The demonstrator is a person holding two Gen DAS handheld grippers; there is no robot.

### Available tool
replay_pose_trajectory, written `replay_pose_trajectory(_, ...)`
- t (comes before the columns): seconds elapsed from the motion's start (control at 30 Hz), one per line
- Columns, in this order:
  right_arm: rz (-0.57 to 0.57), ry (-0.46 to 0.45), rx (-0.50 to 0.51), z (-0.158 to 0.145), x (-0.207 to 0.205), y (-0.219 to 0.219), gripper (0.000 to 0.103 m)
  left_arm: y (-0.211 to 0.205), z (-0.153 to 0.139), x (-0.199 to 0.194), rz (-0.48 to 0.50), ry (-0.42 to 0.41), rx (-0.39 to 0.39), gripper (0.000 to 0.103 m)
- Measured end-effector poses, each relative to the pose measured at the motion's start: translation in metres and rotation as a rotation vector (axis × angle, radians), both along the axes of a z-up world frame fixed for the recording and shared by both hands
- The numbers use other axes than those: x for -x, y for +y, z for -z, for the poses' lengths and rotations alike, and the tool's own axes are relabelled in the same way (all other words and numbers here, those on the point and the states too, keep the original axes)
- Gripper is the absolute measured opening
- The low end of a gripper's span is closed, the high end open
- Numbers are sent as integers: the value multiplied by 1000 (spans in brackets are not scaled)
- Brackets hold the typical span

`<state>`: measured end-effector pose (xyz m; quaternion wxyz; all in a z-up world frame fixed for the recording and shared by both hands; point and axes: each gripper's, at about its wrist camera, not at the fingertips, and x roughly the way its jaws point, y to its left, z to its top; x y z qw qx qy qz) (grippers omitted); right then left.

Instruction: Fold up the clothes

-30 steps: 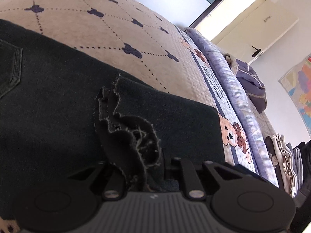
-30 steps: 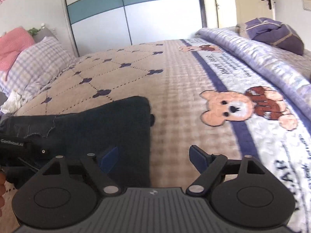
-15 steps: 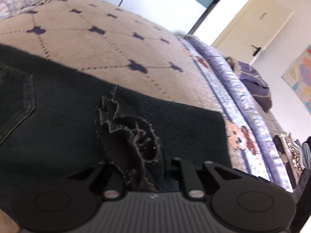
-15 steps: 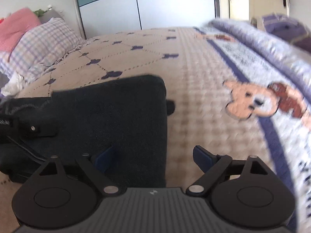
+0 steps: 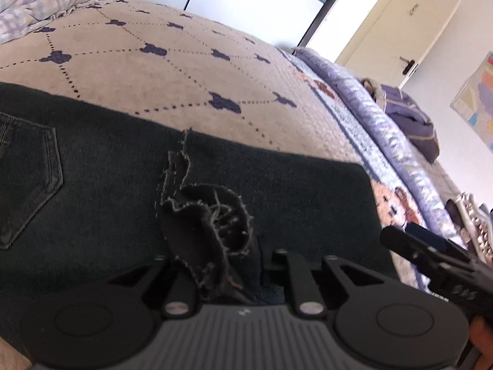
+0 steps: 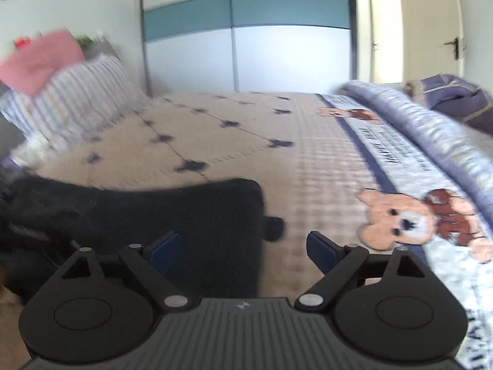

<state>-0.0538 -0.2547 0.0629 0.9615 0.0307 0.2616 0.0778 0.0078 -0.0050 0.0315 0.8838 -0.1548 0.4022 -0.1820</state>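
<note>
Your dark denim jeans (image 5: 277, 191) lie flat across the bedspread, folded over, running left to right in front of your left gripper (image 5: 228, 274). Fabric near-black, thick. A stitched back pocket (image 5: 27, 178) sits at the far left of that gripper. Frayed raw hem (image 5: 209, 222), pale loose threads, bunches up crumpled right at its closed tips, pinched there. The folded right end is a clean, rounded edge. From your right gripper (image 6: 243, 246), that same end (image 6: 200, 212) lies under the left finger and between the wide-apart fingers; its edge runs straight down the gap. The right finger stands off it.
</note>
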Motion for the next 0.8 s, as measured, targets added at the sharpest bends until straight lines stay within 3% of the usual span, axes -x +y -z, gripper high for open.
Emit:
replay_pose_trajectory(0.13, -65, -54, -50, -2, 3, 2, 66, -1, 0, 0, 2, -1, -14, 15)
replay_pose_trajectory(0.2, -100, -60, -71, -5, 1, 1, 66, 0, 1, 0, 0, 3, -8, 15)
replay_pose_trajectory(0.33, -92, 159, -42, 28, -26, 4, 65, -2, 1, 0, 8, 1, -12, 19)
replay_pose_trajectory(0.4, -89, 132, 21, 42, -25, 11, 68, -4, 0, 2, 11, -9, -32, 19)
replay_pose_trajectory(0.53, -104, 146, 42, 31, -24, 14, 70, -5, -1, 4, 10, -18, -38, 18)
replay_pose_trajectory(0.63, -91, 134, -53, 12, -25, -9, 70, -10, -5, 12, 26, -68, -78, 18)
replay_pose_trajectory(0.73, -17, 149, -166, -2, -38, -44, 75, -27, -13, 30, 91, -203, -197, 18)
replay_pose_trajectory(0.8, 34, 181, -264, -9, -50, -68, 78, -36, -14, 39, 123, -242, -271, 18)
